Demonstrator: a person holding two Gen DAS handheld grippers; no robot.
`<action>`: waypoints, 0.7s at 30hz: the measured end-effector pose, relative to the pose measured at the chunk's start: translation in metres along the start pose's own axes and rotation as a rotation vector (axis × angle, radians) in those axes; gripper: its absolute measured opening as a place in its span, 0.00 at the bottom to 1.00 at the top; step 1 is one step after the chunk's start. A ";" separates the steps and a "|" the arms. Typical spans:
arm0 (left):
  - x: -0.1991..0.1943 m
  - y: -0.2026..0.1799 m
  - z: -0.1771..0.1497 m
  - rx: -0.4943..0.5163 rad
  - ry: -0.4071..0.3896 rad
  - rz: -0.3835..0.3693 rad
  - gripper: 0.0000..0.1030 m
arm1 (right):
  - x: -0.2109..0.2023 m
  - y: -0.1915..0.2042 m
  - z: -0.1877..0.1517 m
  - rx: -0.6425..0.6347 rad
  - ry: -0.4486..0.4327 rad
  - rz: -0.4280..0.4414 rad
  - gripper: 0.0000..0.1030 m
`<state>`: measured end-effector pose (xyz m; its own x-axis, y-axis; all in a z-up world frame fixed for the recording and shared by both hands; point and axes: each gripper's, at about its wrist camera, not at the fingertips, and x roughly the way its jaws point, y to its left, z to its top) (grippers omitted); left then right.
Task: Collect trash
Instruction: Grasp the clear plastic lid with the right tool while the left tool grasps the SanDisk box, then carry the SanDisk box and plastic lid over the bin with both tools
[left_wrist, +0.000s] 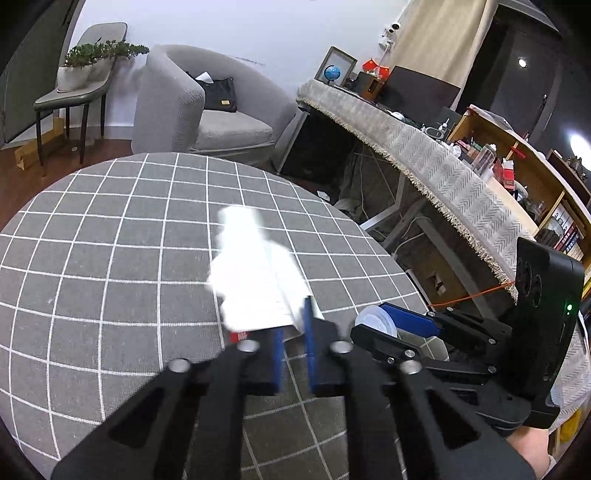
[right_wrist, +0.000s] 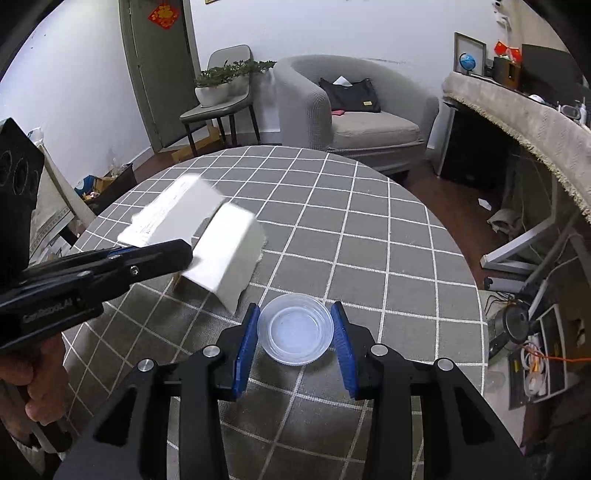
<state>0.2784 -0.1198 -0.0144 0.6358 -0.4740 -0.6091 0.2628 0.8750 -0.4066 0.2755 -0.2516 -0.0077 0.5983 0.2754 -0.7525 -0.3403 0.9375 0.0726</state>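
Both pickups made: left gripper (left_wrist: 295, 325) pinches white paper (left_wrist: 255, 273), right gripper (right_wrist: 295, 332) clamps clear plastic lid (right_wrist: 295, 328) above checked table (right_wrist: 369, 221); next, carry to a bin.

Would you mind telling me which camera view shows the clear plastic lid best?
The right wrist view: the clear plastic lid is seen whole and from above, gripped between the right gripper's jaws. The left wrist view shows only its edge, partly hidden behind that gripper.
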 end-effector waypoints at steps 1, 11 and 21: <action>-0.001 0.001 0.000 -0.004 -0.003 -0.003 0.03 | 0.000 0.001 0.000 0.002 -0.002 0.000 0.38; -0.035 0.004 -0.004 0.065 -0.041 0.004 0.02 | -0.009 0.031 0.008 -0.004 -0.043 0.020 0.38; -0.094 0.033 -0.023 0.104 -0.079 0.093 0.02 | -0.010 0.080 0.009 -0.006 -0.076 0.054 0.38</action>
<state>0.2106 -0.0485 0.0143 0.7148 -0.3848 -0.5839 0.2710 0.9222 -0.2759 0.2487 -0.1774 0.0116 0.6324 0.3408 -0.6957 -0.3774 0.9198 0.1075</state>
